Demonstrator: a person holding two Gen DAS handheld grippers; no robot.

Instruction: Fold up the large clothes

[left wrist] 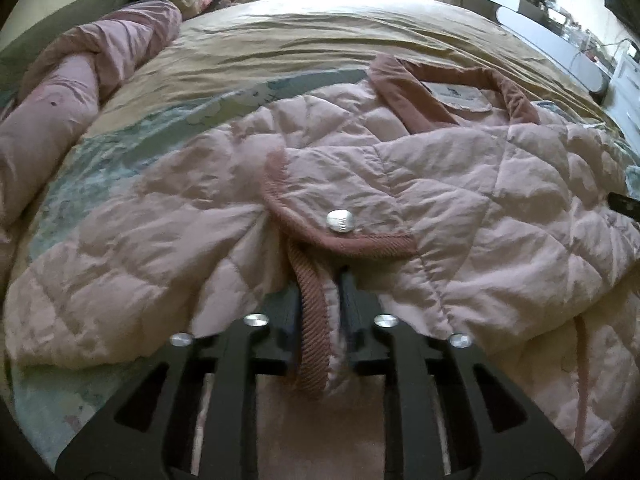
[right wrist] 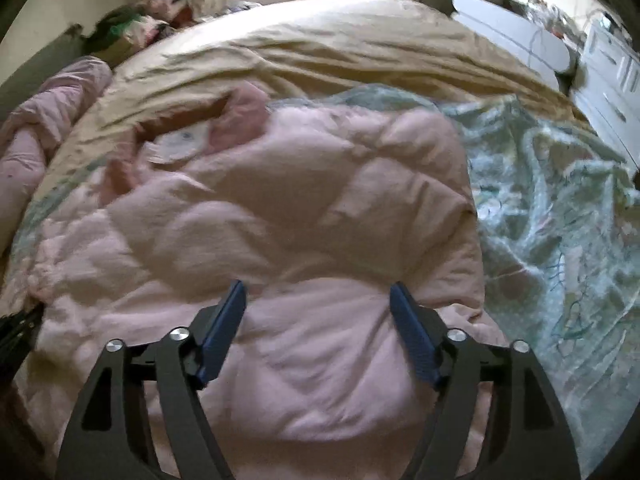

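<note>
A pale pink quilted jacket (left wrist: 460, 184) lies spread on the bed, with a dusty-rose ribbed collar (left wrist: 404, 100) at the far side and a silver snap button (left wrist: 340, 221) on a trimmed flap. My left gripper (left wrist: 320, 280) is at the jacket's near edge, its black fingers (left wrist: 290, 312) close together on a strip of ribbed rose trim (left wrist: 314, 320) that fills the gap between them. In the right wrist view my right gripper (right wrist: 318, 286) hangs just over the jacket (right wrist: 280, 220), its blue pads (right wrist: 224, 332) spread wide with only the fabric's surface below them.
The bed has a tan sheet (left wrist: 280, 36) at the far end and a teal patterned blanket (right wrist: 560, 208) under and to the right of the jacket. A rolled pink duvet (left wrist: 80, 80) lies along the left side. White furniture (left wrist: 560, 48) stands at the right.
</note>
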